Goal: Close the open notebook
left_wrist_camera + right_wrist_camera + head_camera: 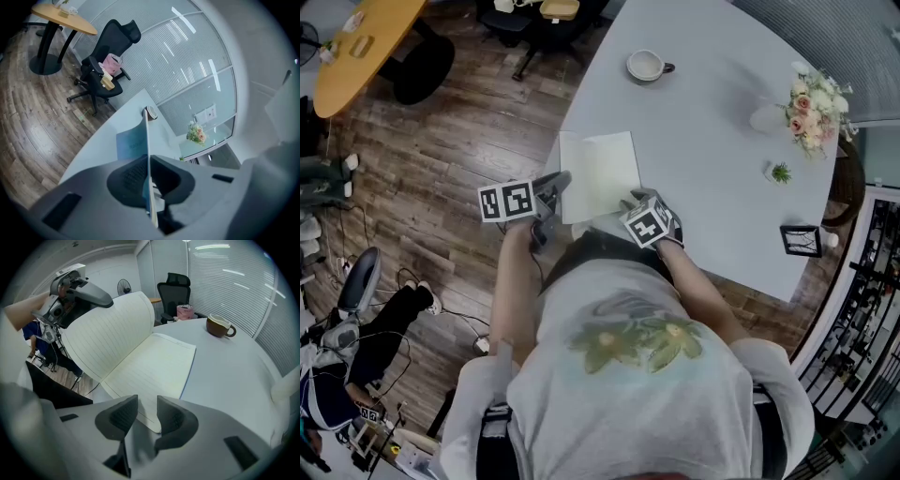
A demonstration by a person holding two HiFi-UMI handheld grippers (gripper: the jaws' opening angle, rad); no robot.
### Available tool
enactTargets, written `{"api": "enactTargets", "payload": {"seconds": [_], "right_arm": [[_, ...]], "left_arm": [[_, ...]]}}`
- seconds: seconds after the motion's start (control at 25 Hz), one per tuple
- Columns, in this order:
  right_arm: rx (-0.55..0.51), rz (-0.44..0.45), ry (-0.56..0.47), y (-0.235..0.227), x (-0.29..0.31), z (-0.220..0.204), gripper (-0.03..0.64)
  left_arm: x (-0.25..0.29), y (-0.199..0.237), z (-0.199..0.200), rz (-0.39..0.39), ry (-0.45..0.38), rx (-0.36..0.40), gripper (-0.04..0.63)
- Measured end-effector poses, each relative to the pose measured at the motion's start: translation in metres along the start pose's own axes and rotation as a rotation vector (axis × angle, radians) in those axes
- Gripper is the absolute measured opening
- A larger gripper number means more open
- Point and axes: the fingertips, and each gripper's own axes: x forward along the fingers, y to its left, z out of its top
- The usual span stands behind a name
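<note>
Wooden floor (459, 141), white table (722, 187), notebook (600, 173)

Notebook (605, 173) half open — left leaf raised (lined cream pages), right flat on table (712, 141)

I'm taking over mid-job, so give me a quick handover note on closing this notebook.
The left gripper is shut on the left half of the notebook, raised steeply off the table.
The right gripper is open, jaws apart over the near edge of the right page.
Done: left half lifted.
Left: fold it onto the right page, move the right gripper clear, release.
</note>
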Motion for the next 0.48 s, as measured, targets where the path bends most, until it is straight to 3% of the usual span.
{"api": "enactTargets", "payload": {"seconds": [0.48], "right_arm": [[-0.012, 0.035, -0.008, 0.000, -0.009, -0.003, 0.107]], "left_arm": [[0.017, -0.014, -0.001, 0.002, 0.004, -0.007, 0.023]]}}
